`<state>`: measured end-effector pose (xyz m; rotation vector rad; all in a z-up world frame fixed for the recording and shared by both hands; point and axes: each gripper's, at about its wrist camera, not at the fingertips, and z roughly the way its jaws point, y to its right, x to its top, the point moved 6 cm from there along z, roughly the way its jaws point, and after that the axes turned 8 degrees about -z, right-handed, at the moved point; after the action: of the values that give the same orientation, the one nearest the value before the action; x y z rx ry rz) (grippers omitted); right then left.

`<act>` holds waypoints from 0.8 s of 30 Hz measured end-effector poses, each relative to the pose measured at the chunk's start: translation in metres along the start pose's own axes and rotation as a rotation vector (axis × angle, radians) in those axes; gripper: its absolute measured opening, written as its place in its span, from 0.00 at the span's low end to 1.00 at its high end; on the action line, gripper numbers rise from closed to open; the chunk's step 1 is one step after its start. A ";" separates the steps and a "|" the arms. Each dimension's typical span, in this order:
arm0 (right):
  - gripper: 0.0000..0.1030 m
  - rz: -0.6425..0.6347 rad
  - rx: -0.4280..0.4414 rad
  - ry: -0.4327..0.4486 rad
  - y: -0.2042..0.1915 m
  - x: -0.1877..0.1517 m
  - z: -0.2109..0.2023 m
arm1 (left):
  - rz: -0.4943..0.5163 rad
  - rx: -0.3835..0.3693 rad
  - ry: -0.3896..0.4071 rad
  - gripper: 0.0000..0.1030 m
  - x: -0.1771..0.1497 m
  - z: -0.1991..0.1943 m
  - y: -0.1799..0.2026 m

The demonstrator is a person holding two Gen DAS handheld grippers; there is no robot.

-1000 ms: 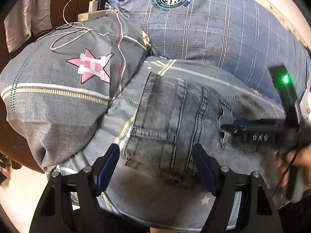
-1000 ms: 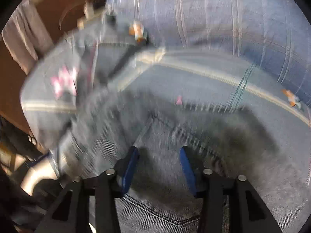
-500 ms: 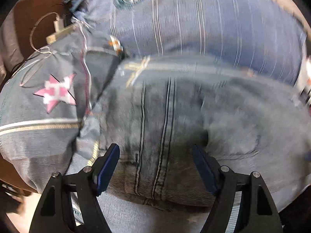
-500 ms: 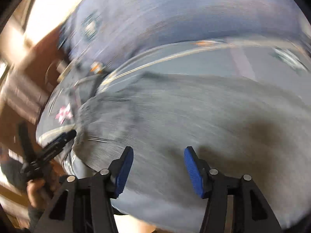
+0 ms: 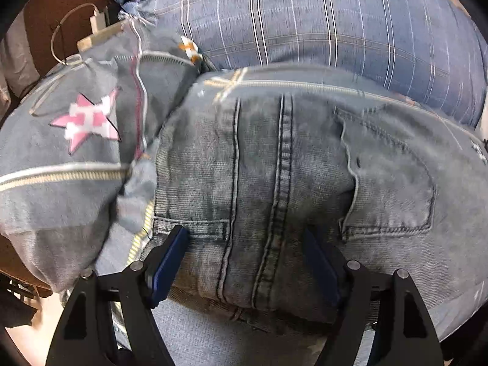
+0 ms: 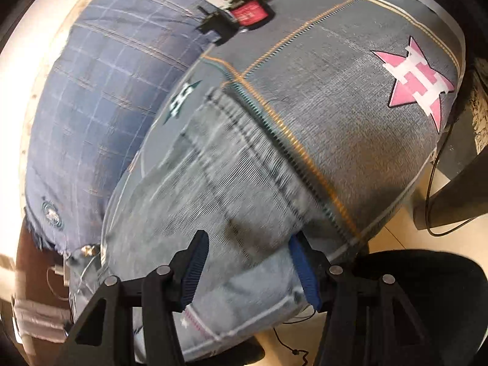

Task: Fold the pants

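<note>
1. Lying seat-up on a bed with a grey star-print cover (image 5: 61, 201), the grey denim pants (image 5: 274, 164) show their back pocket (image 5: 393, 183) and centre seam.
2. Left gripper (image 5: 247, 262) has its jaws spread wide, straddling the near edge of the pants and clasping nothing.
3. Right gripper (image 6: 247, 271) likewise has its jaws apart, hovering over the pale lower part of the pants (image 6: 238, 183), with nothing pinched.
4. Risk, as I judge it: closing on the thick seam or only the top layer would lift one ply and leave a crooked fold.
5. Another risk: the jaws could catch the bed cover beneath and drag it along with the denim.
6. A white charger cable (image 5: 61, 39) loops beside the pillow (image 5: 76, 128); a wide sweep might snag it.
7. Writing: the round crest on the blue checked quilt (image 5: 305, 24) and the red label (image 6: 250, 13) are too blurred to read. The pink star (image 6: 418, 82) bears a blocky "H".
</note>
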<state>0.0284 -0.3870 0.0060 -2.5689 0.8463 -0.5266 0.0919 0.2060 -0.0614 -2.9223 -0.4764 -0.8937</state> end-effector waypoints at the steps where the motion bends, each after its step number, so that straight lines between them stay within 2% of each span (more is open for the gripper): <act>1: 0.52 -0.008 0.003 -0.006 0.000 0.003 0.003 | -0.003 -0.005 0.008 0.76 0.000 -0.001 -0.001; 2: 0.41 -0.031 -0.013 -0.004 -0.003 0.004 0.006 | -0.002 -0.006 0.012 0.77 0.000 -0.001 -0.001; 3: 0.16 -0.046 -0.040 0.005 -0.005 0.004 0.006 | -0.004 -0.008 0.012 0.77 0.000 -0.001 -0.001; 9: 0.14 -0.186 -0.132 0.084 -0.022 0.013 -0.017 | -0.018 -0.022 0.015 0.78 0.000 0.001 -0.003; 11: 0.14 -0.246 -0.176 0.061 -0.023 0.014 -0.013 | -0.020 -0.026 0.012 0.78 0.000 0.001 -0.003; 12: 0.15 -0.249 -0.195 0.020 -0.019 0.011 -0.004 | -0.021 -0.024 0.013 0.78 -0.001 -0.001 -0.002; 13: 0.16 -0.199 -0.190 0.005 -0.009 0.008 0.001 | -0.021 -0.023 0.016 0.78 0.000 -0.002 -0.002; 15: 0.20 -0.161 -0.166 0.016 -0.002 0.005 -0.002 | -0.020 -0.008 0.031 0.78 0.003 -0.008 -0.001; 17: 0.37 -0.123 -0.153 0.058 0.002 0.004 -0.013 | -0.007 -0.007 0.063 0.78 0.008 -0.018 0.004; 18: 0.55 -0.111 -0.150 0.077 0.005 0.004 -0.020 | 0.007 -0.017 0.103 0.78 0.013 -0.030 0.011; 19: 0.59 -0.100 -0.144 0.094 0.007 0.005 -0.024 | 0.017 -0.023 0.124 0.78 0.015 -0.036 0.016; 22: 0.59 -0.063 -0.125 0.128 0.016 0.008 -0.036 | 0.057 -0.085 0.192 0.78 0.023 -0.063 0.047; 24: 0.59 -0.042 -0.115 0.116 0.025 0.009 -0.034 | 0.102 -0.141 0.185 0.78 0.020 -0.071 0.080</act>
<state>0.0074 -0.4190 0.0252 -2.6877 0.8864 -0.6635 0.0943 0.1262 0.0122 -2.9153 -0.2603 -1.2141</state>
